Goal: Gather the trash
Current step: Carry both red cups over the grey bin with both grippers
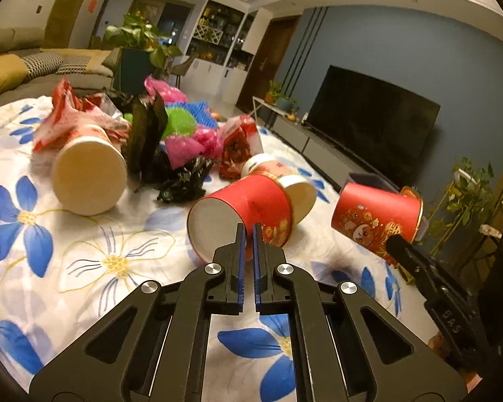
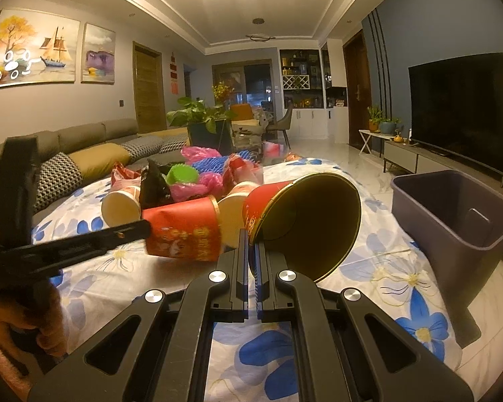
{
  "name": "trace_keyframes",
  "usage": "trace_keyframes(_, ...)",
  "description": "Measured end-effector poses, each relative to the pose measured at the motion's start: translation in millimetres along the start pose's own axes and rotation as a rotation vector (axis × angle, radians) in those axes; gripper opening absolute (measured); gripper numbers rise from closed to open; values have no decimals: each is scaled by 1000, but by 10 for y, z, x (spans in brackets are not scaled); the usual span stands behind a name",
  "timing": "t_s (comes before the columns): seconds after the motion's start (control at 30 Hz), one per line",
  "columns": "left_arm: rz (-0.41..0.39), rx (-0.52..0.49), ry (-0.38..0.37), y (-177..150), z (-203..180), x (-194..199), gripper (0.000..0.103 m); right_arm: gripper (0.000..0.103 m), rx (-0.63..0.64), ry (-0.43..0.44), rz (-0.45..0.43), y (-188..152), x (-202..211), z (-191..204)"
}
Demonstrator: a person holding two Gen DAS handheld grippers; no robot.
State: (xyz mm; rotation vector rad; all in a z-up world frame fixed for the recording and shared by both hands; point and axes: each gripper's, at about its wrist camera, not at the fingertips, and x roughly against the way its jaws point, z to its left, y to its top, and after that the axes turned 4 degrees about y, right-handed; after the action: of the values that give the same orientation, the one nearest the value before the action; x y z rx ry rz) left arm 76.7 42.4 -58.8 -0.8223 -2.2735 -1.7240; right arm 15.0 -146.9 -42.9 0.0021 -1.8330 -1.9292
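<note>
The right gripper (image 2: 252, 248) is clamped on the rim of a red paper cup (image 2: 305, 224), holding it tilted off the flowered tablecloth (image 2: 385, 278) with its gold inside facing the camera. The left gripper (image 1: 248, 231) has its jaws drawn to a narrow gap, with nothing between them, right in front of another red cup (image 1: 248, 211) lying on its side on the cloth. Just behind that one lie two more cups, and a pale cup (image 1: 89, 174) lies further left. Beyond them sits a heap of wrappers and plastic bags (image 1: 181, 134). To the right of the table stands a grey bin (image 2: 452, 214), open, near the held cup. A sofa (image 2: 84, 154) and a television (image 2: 466, 107) stand further back.
</note>
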Motion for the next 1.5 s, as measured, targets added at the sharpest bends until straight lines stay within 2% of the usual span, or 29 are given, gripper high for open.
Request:
trace_keyframes(0.47, -94, -22, -23, 144, -240, 331, 1, 4, -6, -28, -36, 25, 185, -78)
trace_keyframes(0.83, -100, -77, -85, 292, -612, 220, 1, 4, -14, -89, -74, 97, 339, -265)
trace_keyframes(1.03, -110, -145, -141, 474, -1032, 44, 1, 4, -27, -184, -122, 231, 458, -607)
trace_keyframes(1.2, -130, -192, -214, 650, -1508, -216, 1, 4, -35, -322, -165, 329, 551, -1012)
trace_keyframes(1.37, -108, -220, -271, 663, -1930, -592, 1, 4, -51, -442, -174, 341, 577, -1412)
trace_keyframes(1.5, -82, -229, -307, 606, -2190, -829, 1, 4, -67, -488, -158, 309, 528, -1660)
